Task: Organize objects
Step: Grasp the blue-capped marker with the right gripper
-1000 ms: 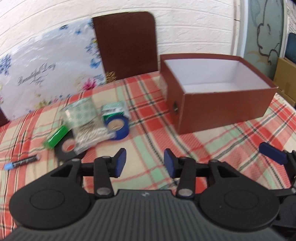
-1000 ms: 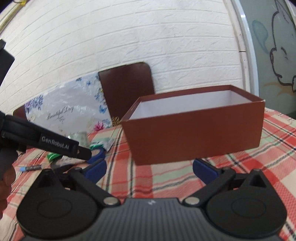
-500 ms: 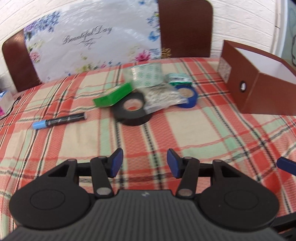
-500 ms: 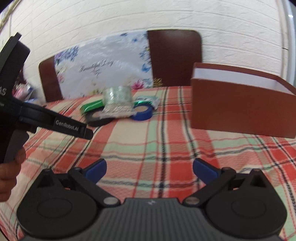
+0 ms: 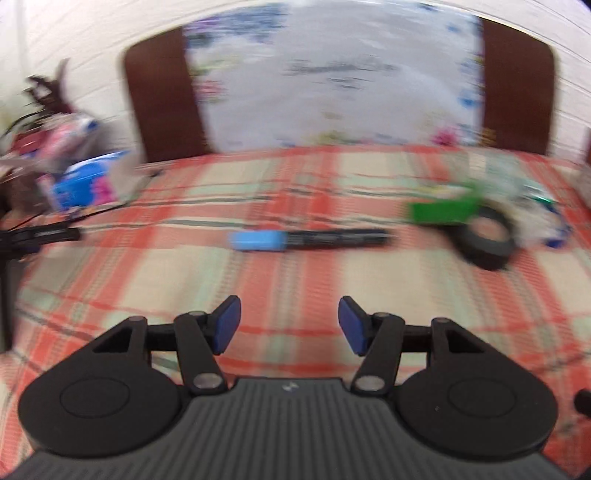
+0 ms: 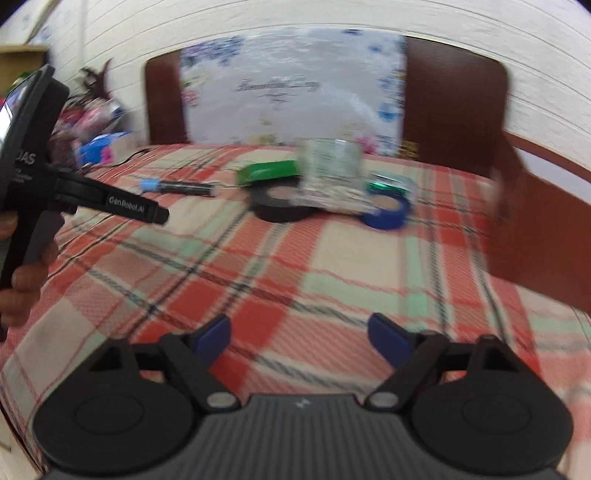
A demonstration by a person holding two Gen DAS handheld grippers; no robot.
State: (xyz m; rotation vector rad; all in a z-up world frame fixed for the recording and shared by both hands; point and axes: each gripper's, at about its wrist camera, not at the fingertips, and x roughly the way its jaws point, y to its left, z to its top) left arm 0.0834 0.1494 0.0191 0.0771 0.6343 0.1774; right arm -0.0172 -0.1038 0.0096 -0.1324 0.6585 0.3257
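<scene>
Marker [image 5: 306, 239] lies on tablecloth [image 5: 258, 280]; left gripper [image 5: 289, 325] empty, fingers apart.

A white brick wall [image 6: 332, 22] backs the scene. Against it stand two dark brown chair backs [image 6: 454, 107], with a floral printed sheet [image 6: 291, 88] draped between them. In front of the chairs, a red, green and cream plaid tablecloth [image 6: 332, 266] covers the table.
</scene>
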